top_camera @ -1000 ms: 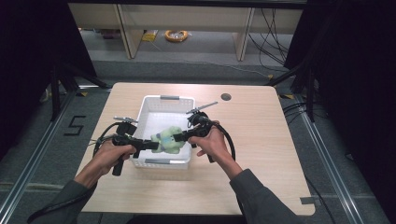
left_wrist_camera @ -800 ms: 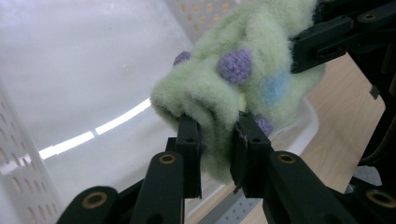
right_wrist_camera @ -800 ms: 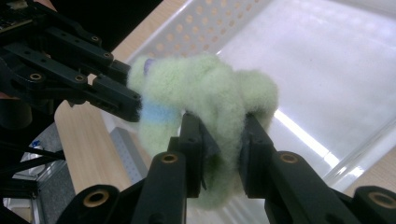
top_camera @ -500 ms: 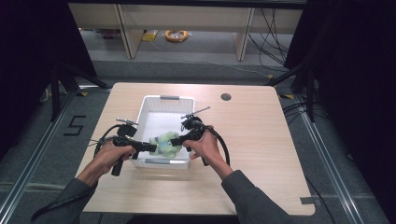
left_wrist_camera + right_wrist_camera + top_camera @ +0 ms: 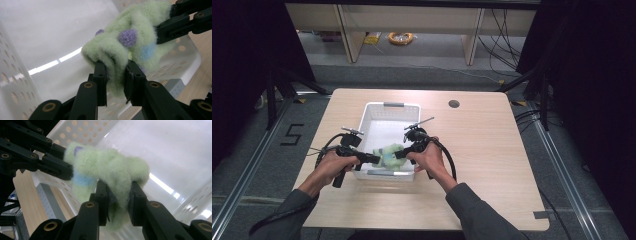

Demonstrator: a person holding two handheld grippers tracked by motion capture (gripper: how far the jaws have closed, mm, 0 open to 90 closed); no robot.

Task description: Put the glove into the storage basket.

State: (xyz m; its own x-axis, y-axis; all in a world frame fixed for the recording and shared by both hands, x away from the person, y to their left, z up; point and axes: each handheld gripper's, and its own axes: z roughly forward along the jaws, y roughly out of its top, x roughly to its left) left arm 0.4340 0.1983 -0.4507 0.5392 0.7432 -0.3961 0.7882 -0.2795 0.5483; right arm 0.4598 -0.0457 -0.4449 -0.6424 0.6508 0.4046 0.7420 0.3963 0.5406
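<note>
Both claws lower, green fuzzy sock (image 5: 388, 151) sunk into white basket (image 5: 377, 116)

A light wooden table (image 5: 492, 165) is carrying a white perforated basket (image 5: 377, 117) lying just beyond both claws.

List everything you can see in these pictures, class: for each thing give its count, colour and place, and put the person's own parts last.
Fuzzy cloth: one, pale green with purple and blue spots, held above the basket's near end.
Basket: one, white, perforated, on the table's near middle.
Table: one, light wood, centre.
Cable coil: one, orange, on the floor beyond the table.
Left gripper: one, black, shut on the cloth.
Right gripper: one, black, shut on the cloth.
Hands: two, in grey sleeves, at the near edge.
</note>
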